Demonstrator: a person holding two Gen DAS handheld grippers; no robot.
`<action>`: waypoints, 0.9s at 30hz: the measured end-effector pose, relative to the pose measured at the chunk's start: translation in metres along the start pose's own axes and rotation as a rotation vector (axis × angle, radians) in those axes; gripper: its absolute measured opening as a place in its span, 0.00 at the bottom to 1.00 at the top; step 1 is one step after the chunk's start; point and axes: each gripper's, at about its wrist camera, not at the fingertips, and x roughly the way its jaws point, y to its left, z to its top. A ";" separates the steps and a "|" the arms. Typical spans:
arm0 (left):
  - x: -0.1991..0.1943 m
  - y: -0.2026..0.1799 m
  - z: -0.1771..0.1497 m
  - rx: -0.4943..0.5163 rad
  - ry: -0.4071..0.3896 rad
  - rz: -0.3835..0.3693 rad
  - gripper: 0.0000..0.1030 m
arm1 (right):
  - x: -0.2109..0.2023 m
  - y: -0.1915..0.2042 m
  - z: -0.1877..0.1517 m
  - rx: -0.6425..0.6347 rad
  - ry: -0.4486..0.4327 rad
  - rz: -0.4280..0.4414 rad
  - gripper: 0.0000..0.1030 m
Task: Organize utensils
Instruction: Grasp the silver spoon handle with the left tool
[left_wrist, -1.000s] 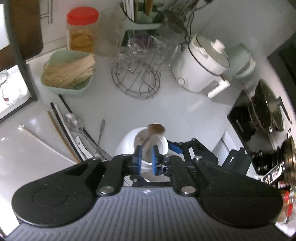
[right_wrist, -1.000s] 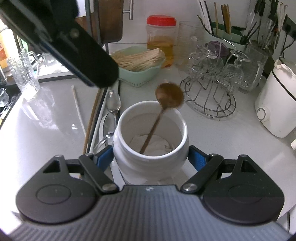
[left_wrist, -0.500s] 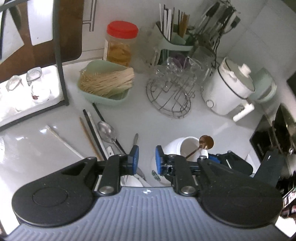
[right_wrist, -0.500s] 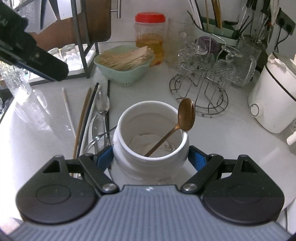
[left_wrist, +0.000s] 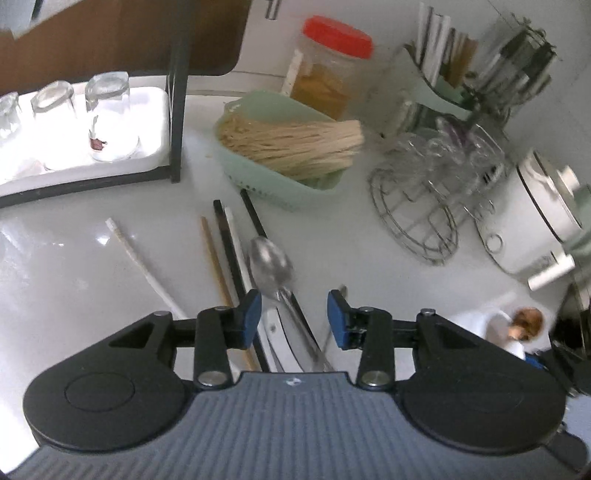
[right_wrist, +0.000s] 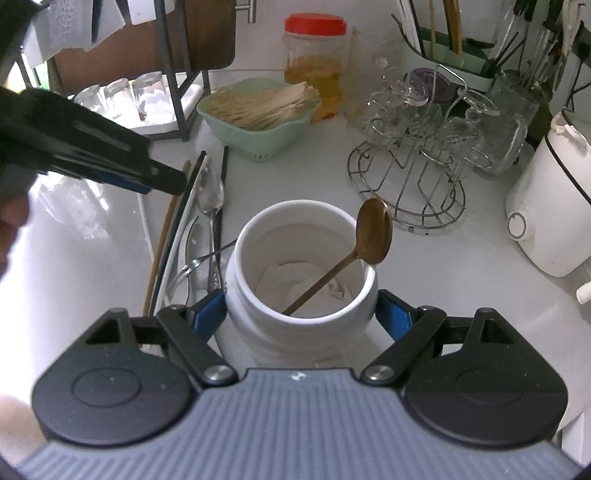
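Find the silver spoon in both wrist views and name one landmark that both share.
Left wrist view: the silver spoon lies at centre, bowl just beyond the tips of the opening left claw, handle running between them untouched.
Right wrist view: left of centre, beside the white jar, just right of the left claw's tip.
Shared landmark: the green basket of sticks beyond the spoon.

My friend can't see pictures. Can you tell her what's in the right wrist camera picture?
The right gripper squeezes a round white ceramic jar with a brown long-handled spoon leaning inside. Beside the jar on the white counter lie a silver spoon and chopsticks.
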 end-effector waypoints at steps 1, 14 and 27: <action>0.007 0.001 0.001 -0.001 -0.002 0.005 0.44 | 0.000 0.000 0.000 -0.002 0.001 0.002 0.86; 0.063 0.002 0.012 0.000 0.003 0.065 0.45 | 0.002 -0.002 0.003 -0.015 0.010 0.017 0.86; 0.086 -0.007 0.030 0.074 0.097 0.114 0.48 | 0.008 -0.002 0.010 0.006 0.002 0.010 0.86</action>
